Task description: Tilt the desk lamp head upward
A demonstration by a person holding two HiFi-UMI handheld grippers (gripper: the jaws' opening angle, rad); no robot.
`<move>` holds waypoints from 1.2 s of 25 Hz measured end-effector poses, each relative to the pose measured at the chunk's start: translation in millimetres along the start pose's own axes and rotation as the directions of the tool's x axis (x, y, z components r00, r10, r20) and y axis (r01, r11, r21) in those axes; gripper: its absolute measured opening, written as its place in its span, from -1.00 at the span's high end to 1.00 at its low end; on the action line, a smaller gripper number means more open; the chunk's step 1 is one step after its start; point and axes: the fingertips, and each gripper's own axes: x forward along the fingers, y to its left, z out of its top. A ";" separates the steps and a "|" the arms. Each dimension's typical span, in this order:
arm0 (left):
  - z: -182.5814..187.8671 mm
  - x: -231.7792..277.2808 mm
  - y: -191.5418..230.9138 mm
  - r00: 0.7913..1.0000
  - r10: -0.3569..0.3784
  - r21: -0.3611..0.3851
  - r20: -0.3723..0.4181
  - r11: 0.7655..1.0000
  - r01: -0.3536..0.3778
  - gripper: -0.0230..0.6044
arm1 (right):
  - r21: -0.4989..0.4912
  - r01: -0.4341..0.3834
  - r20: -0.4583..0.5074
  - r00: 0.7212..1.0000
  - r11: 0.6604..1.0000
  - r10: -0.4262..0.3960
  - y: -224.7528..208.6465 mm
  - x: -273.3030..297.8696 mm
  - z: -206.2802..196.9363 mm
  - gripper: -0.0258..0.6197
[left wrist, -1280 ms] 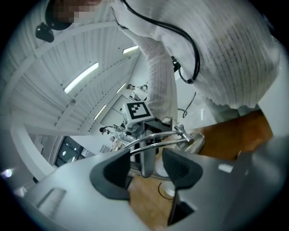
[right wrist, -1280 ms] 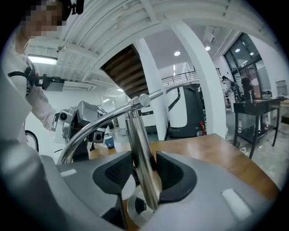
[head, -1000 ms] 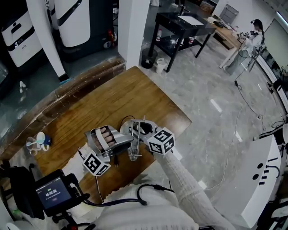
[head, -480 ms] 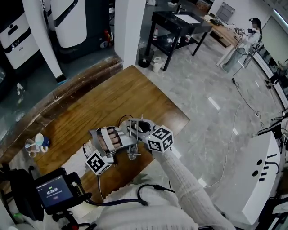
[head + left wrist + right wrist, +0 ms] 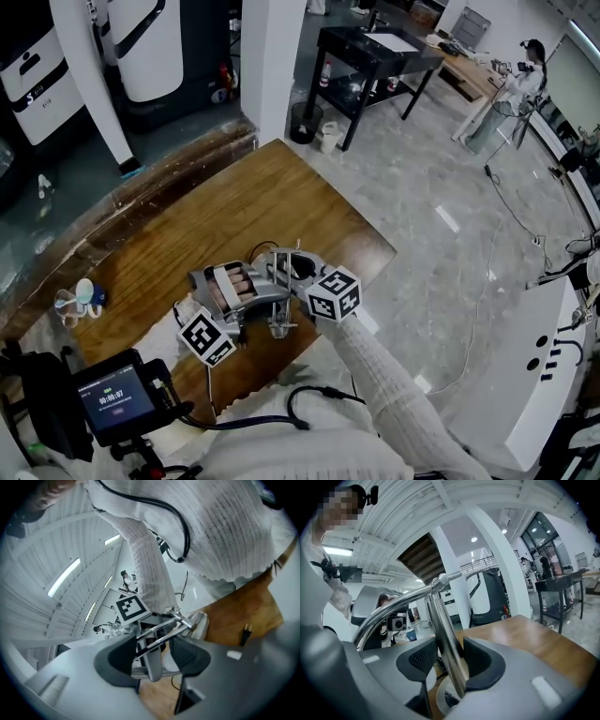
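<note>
At the near edge of the wooden table [image 5: 244,202], the right gripper [image 5: 451,660] clamps the chrome post [image 5: 440,620] of the desk lamp [image 5: 280,311]. The left gripper [image 5: 153,658] (its jaws have just been opening) stands loose around the thin arm [image 5: 152,667].

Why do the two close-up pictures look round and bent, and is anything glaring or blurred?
Left gripper view: fisheye lens, dark corners, curved white ceiling beams. Right gripper view: same bending; the shiny chrome lamp pole carries bright glare. Head view: evenly lit, brown wooden table sharp.
</note>
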 end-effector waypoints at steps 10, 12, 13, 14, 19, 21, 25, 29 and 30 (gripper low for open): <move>9.5 -9.3 26.5 0.986 -0.090 -0.315 0.143 0.940 0.132 0.22 | 0.002 0.005 0.014 1.000 1.000 -0.005 -6.6 2.7 -3.4 0.42; 10.7 -11.7 34.0 0.978 -0.103 -0.379 0.180 0.910 0.166 0.21 | 0.004 0.008 0.016 1.000 1.000 -0.008 -7.4 2.6 -3.5 0.42; 11.4 -13.2 38.6 0.973 -0.106 -0.413 0.202 0.892 0.183 0.21 | 0.005 0.010 0.017 1.000 1.000 -0.010 -7.8 2.5 -3.7 0.42; 11.9 -14.9 43.5 0.968 -0.105 -0.449 0.227 0.871 0.200 0.21 | 0.004 0.011 0.017 1.000 1.000 -0.011 -8.0 2.4 -3.9 0.42; 10.3 -26.6 78.4 0.924 -0.011 -0.668 0.381 0.688 0.284 0.19 | -0.001 0.011 0.014 1.000 1.000 -0.011 -6.9 3.2 -4.5 0.43; 8.9 -29.4 92.1 0.909 0.033 -0.725 0.416 0.615 0.310 0.19 | 0.001 0.018 0.021 1.000 1.000 -0.018 -7.3 2.5 -3.5 0.43; 3.1 -33.1 109.5 0.889 0.109 -0.797 0.444 0.501 0.337 0.19 | -0.010 0.024 0.023 0.999 1.000 -0.024 -8.2 2.0 -1.5 0.44; -19.2 -40.1 138.6 0.837 0.296 -0.884 0.461 0.236 0.403 0.19 | -0.002 0.028 0.034 0.999 1.000 -0.028 -4.6 2.8 -1.7 0.44; -24.8 -41.2 145.3 0.827 0.330 -0.890 0.456 0.174 0.421 0.19 | -0.003 0.028 0.034 0.999 1.000 -0.028 -3.3 3.2 -1.7 0.44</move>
